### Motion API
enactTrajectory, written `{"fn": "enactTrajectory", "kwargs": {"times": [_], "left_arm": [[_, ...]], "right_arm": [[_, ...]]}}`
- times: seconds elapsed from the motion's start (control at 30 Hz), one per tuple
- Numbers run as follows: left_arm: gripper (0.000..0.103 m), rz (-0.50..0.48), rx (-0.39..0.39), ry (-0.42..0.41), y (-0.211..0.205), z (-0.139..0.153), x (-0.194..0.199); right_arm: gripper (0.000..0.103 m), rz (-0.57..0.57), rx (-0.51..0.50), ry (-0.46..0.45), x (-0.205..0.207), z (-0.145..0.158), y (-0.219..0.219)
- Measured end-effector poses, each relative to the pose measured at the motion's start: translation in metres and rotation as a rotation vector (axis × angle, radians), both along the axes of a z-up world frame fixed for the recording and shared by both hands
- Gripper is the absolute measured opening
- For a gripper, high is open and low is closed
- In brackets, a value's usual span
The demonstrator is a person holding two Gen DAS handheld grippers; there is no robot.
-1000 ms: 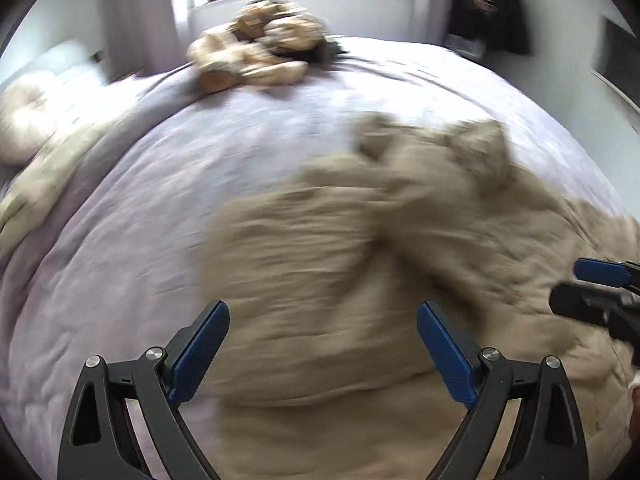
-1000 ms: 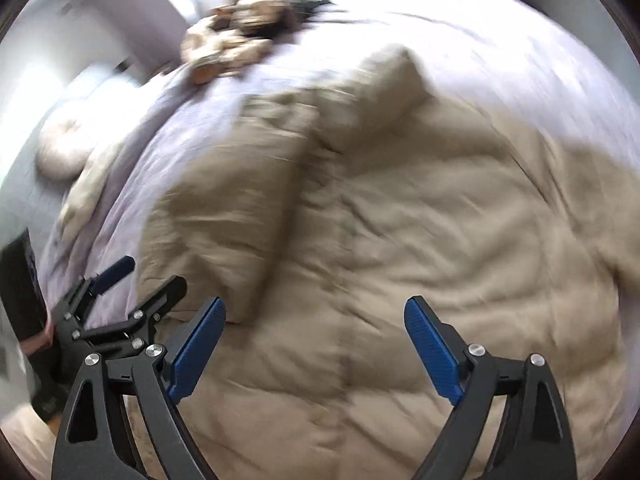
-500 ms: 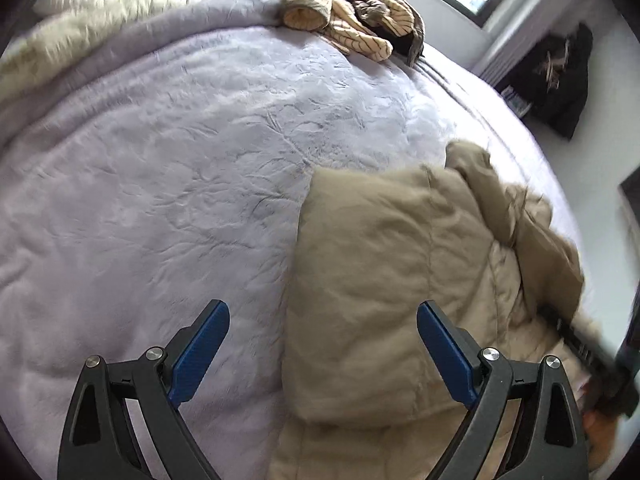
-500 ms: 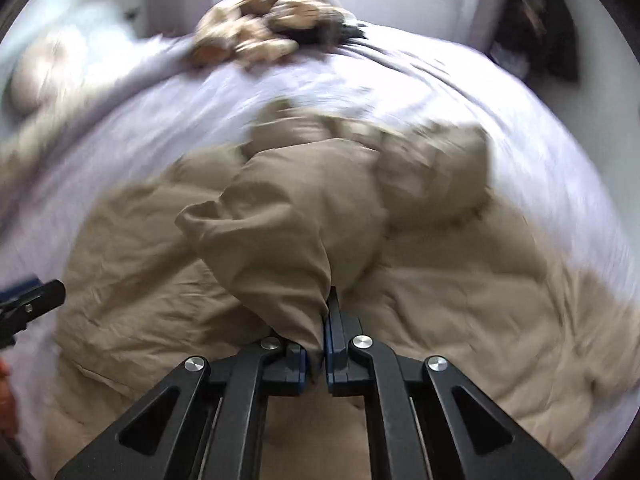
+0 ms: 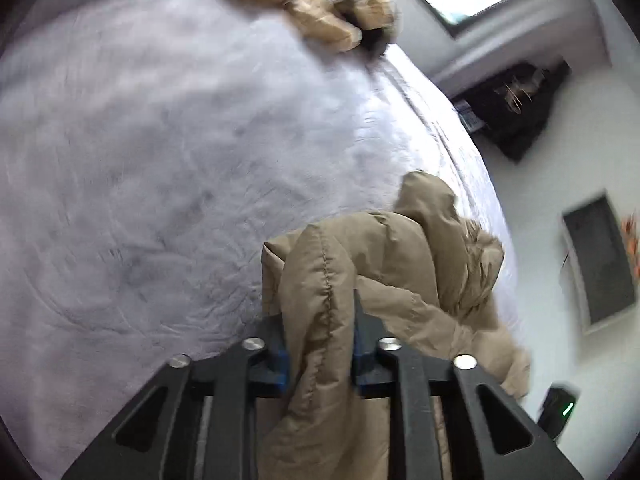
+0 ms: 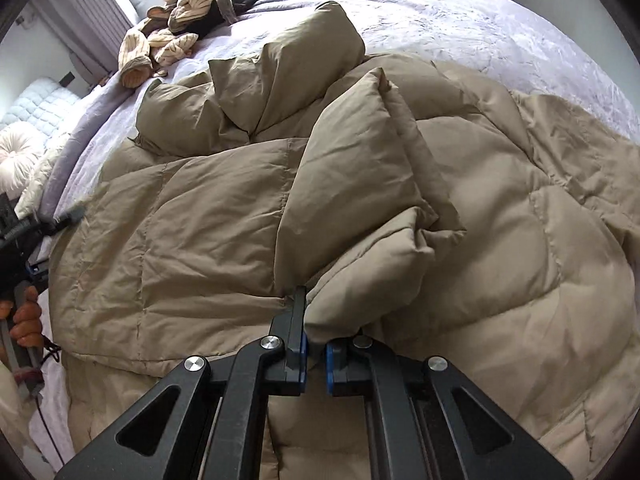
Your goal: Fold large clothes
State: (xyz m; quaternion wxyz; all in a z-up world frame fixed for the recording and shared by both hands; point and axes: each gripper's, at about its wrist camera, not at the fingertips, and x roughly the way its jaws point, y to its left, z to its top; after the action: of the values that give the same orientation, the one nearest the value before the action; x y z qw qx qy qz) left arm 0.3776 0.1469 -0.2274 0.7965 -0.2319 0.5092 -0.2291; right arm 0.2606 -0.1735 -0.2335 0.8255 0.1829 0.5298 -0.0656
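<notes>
Between both clamped grippers, tan coat (image 6: 224, 240)

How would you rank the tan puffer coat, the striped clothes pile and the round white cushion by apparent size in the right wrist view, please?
1. tan puffer coat
2. striped clothes pile
3. round white cushion, partly cut off; both lie farther away, so their order is unsure.
</notes>
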Motion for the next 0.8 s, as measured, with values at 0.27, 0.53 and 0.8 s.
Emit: {"fn": "enactTrajectory", "kwargs": {"times": [0.27, 0.53, 0.8], "left_arm": [[0.017, -0.039, 0.199, -0.076, 0.019, 0.0, 0.008], [0.038, 0.087, 0.312, -0.039, 0.028, -0.013, 0.009], [0.055, 0.124, 0.379, -0.102, 0.062, 0.041, -0.02]], "right_arm": [[0.007, 0.005, 0.036, -0.011, -0.01, 0.003, -0.002], [0.008, -0.031, 0.036, -0.012, -0.025, 0.005, 0.002], [0.062, -0.026, 0.197, -0.006, -0.058, 0.023, -0.032]]}}
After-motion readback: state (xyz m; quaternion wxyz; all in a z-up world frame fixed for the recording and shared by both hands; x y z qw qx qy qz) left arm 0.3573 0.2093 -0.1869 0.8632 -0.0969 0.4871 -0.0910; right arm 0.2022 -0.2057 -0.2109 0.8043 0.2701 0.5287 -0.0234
